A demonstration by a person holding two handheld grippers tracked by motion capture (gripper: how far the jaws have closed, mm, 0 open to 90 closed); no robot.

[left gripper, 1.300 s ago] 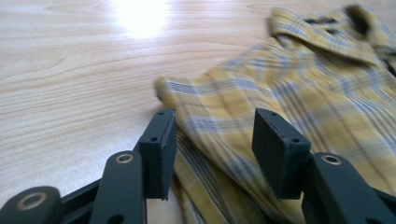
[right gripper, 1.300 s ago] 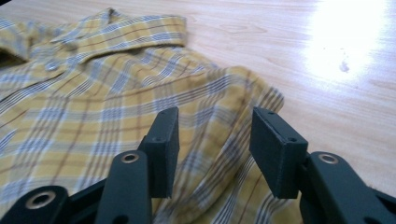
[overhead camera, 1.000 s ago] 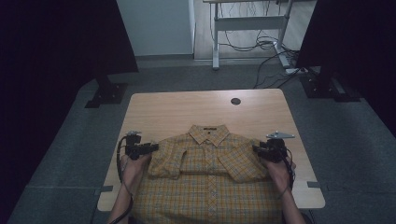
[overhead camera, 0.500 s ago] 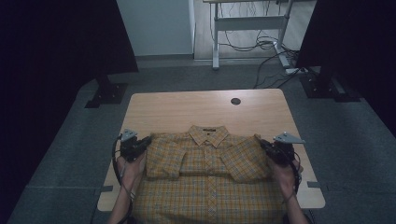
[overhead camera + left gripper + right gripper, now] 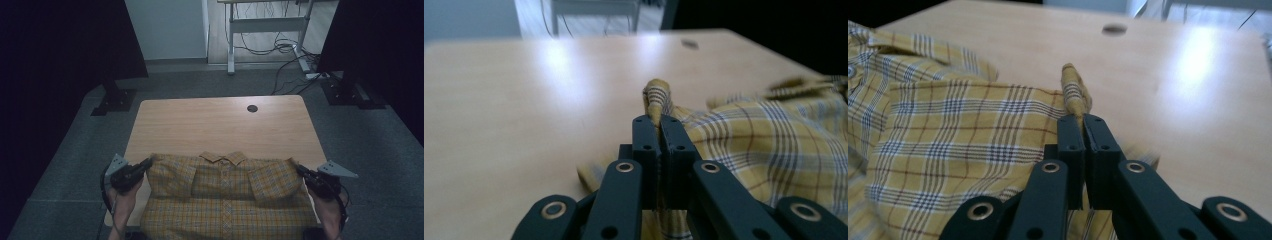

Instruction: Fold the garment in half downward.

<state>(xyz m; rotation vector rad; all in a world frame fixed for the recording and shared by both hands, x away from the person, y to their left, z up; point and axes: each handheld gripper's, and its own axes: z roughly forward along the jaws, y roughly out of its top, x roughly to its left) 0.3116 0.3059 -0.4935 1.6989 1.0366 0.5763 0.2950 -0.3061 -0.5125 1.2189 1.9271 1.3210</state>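
A yellow plaid shirt (image 5: pixel 225 200) lies front-up on the near half of the wooden table (image 5: pixel 210 125), collar toward the far side, its hem hanging past the near edge. My left gripper (image 5: pixel 148 162) is shut on the shirt's left shoulder corner. In the left gripper view, a fold of the shirt (image 5: pixel 764 135) sticks up from the left gripper (image 5: pixel 659 120). My right gripper (image 5: pixel 301 170) is shut on the right shoulder corner. In the right gripper view, the shirt (image 5: pixel 958 125) bunches at the right gripper (image 5: pixel 1082 119). The shirt is stretched flat between the two.
A round cable hole (image 5: pixel 252 108) sits near the table's far edge. Beyond the table stand a desk frame (image 5: pixel 270 30) with loose cables and two black stand bases (image 5: pixel 115 97) (image 5: pixel 350 95). Bare wood lies between the shirt's collar and the far edge.
Both grippers have closed on the shoulder corners and moved apart and toward the near edge. The shirt came with them, now wider and closer to the person.
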